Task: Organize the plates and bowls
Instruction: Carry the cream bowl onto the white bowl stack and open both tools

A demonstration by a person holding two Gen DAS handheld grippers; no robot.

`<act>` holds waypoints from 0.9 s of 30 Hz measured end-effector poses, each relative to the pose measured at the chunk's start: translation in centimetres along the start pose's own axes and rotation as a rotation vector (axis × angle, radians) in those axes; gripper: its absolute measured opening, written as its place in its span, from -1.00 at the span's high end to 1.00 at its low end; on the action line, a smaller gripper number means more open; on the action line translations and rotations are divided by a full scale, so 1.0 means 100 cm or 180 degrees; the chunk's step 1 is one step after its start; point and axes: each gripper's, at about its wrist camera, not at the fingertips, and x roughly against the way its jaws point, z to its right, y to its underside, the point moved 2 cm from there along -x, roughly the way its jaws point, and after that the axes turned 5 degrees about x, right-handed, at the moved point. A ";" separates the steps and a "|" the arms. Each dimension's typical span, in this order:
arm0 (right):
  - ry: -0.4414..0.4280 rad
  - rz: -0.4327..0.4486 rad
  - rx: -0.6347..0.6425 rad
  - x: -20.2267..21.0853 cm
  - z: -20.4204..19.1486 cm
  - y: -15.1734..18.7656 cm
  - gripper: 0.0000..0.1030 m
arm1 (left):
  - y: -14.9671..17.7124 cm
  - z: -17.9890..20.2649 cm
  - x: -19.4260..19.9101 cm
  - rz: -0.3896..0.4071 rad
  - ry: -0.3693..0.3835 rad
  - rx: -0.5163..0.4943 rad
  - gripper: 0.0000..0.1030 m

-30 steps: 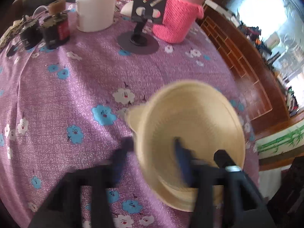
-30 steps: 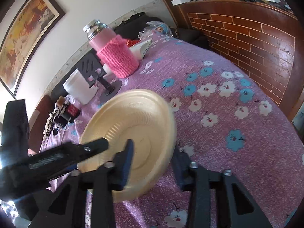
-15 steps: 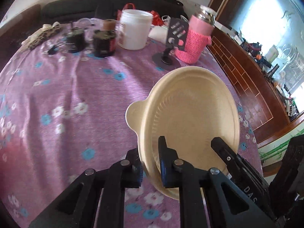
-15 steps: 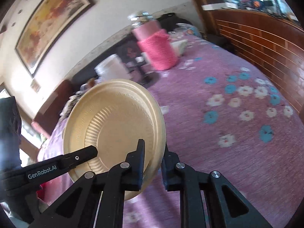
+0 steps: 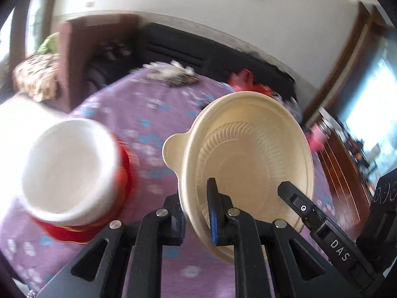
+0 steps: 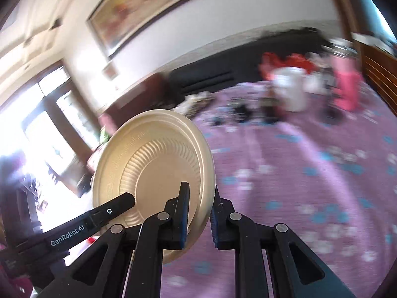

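A cream plate with a small tab handle (image 5: 248,154) is held upright above the purple flowered tablecloth (image 5: 158,129). My left gripper (image 5: 197,216) is shut on its near rim. My right gripper (image 6: 198,216) is shut on the opposite rim of the same plate (image 6: 153,171). The right gripper's finger shows in the left wrist view (image 5: 297,203), and the left gripper's finger shows in the right wrist view (image 6: 109,211). A stack of white bowls (image 5: 69,168) on a red one (image 5: 126,171) stands at the left, blurred.
A white tub (image 6: 290,92), a pink knitted bottle (image 6: 347,84) and small dark jars (image 6: 265,101) stand at the table's far side. A dark sofa (image 5: 198,54) and a wooden chair (image 5: 74,57) lie beyond the table. A brick wall (image 5: 340,181) is at the right.
Both grippers have swung left with the plate held between them. The bowl stack has come into the left wrist view, and the tub and pink bottle have slid away to the right.
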 end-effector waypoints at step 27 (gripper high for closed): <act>-0.0098 -0.0767 0.0861 -0.149 -0.196 0.026 0.66 | -0.042 -0.180 0.016 0.0256 -0.0952 0.0503 0.72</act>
